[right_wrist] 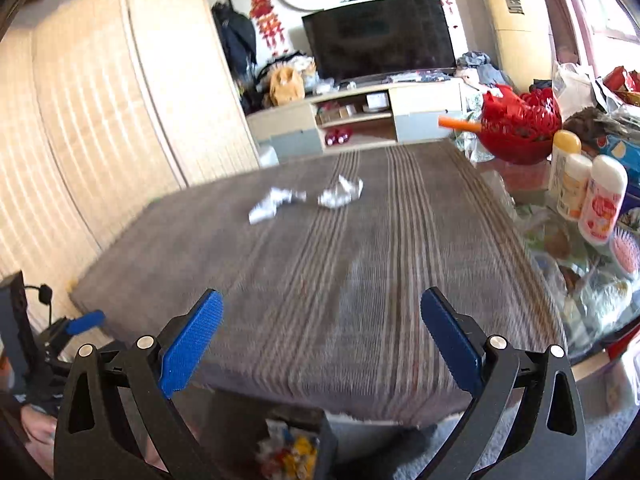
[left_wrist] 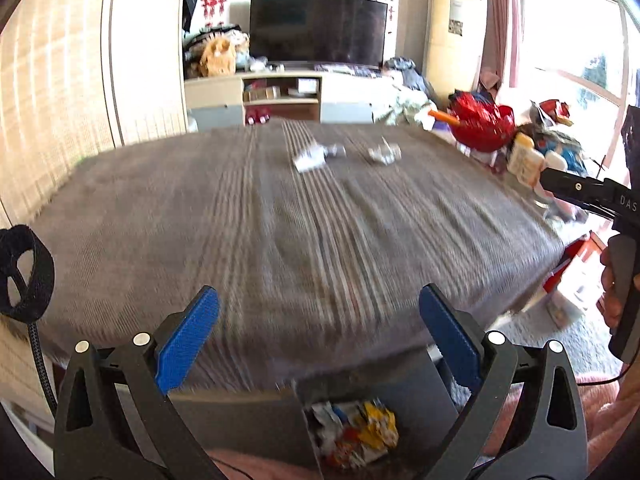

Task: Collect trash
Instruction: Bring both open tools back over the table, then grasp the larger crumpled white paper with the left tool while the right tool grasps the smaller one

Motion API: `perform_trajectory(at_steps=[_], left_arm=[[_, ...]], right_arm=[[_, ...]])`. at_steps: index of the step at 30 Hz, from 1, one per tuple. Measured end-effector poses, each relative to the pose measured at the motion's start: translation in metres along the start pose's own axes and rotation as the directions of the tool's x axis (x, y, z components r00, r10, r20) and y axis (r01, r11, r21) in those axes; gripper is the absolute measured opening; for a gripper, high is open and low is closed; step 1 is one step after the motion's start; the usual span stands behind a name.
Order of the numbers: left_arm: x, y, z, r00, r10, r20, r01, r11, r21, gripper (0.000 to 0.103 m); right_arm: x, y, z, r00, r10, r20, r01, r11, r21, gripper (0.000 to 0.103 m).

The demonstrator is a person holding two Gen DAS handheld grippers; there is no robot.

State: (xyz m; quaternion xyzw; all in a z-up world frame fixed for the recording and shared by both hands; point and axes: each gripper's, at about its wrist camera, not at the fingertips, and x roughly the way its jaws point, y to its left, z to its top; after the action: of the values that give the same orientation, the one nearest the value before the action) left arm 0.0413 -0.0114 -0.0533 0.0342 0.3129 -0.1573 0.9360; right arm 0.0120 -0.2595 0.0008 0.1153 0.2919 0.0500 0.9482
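Grey-brown striped cloth (left_wrist: 280, 220) covering the table, blurred in both views. Two crumpled silvery-white wrappers lying on it toward the far end: left wrapper (left_wrist: 310, 155) and right wrapper (left_wrist: 384, 153) just apart from each other, same pair showing in the right wrist view at (right_wrist: 276, 204) and (right_wrist: 340, 194). Left gripper (left_wrist: 319, 336) standing wide, blue pads (left_wrist: 188, 340) well apart, nothing between them, hanging over the near table edge. Right gripper (right_wrist: 322, 340) likewise gaping wide, holding nothing, pads (right_wrist: 192, 344) clear of the cloth. Dark bin (left_wrist: 380, 400) sitting below the near table edge, holding colourful trash (left_wrist: 360, 432), yellow, red and white, possibly snack packets, too blurred for certainty; same bin contents showing at (right_wrist: 292, 452). Red basket (right_wrist: 520, 124) with an orange stick-like thing (right_wrist: 456, 123) poking out, standing on the cluttered glass surface right of the cloth, beside bottles (right_wrist: 588, 196). Black TV (left_wrist: 318, 28) on a low cabinet beyond the table.
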Motion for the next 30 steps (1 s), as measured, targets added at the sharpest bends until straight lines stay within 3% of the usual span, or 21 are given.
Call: perform_trajectory(at_steps=[8, 13, 30], left_arm=[[0.020, 0.018, 0.049, 1.000, 0.004, 0.022, -0.003, 1.000, -0.019, 0.095], [0.051, 0.029, 0.071, 1.000, -0.007, 0.007, 0.007, 0.998, -0.057, 0.095], [0.159, 0.045, 0.101, 0.995, 0.031, -0.095, -0.035, 0.999, -0.033, 0.095]], right_arm=[[0.021, 0.014, 0.028, 0.999, -0.049, 0.012, 0.050, 0.996, -0.068, 0.100], [0.045, 0.015, 0.038, 1.000, -0.013, -0.009, 0.012, 0.999, -0.040, 0.100], [0.147, -0.010, 0.063, 0.990, -0.065, -0.127, 0.065, 0.998, -0.009, 0.100]])
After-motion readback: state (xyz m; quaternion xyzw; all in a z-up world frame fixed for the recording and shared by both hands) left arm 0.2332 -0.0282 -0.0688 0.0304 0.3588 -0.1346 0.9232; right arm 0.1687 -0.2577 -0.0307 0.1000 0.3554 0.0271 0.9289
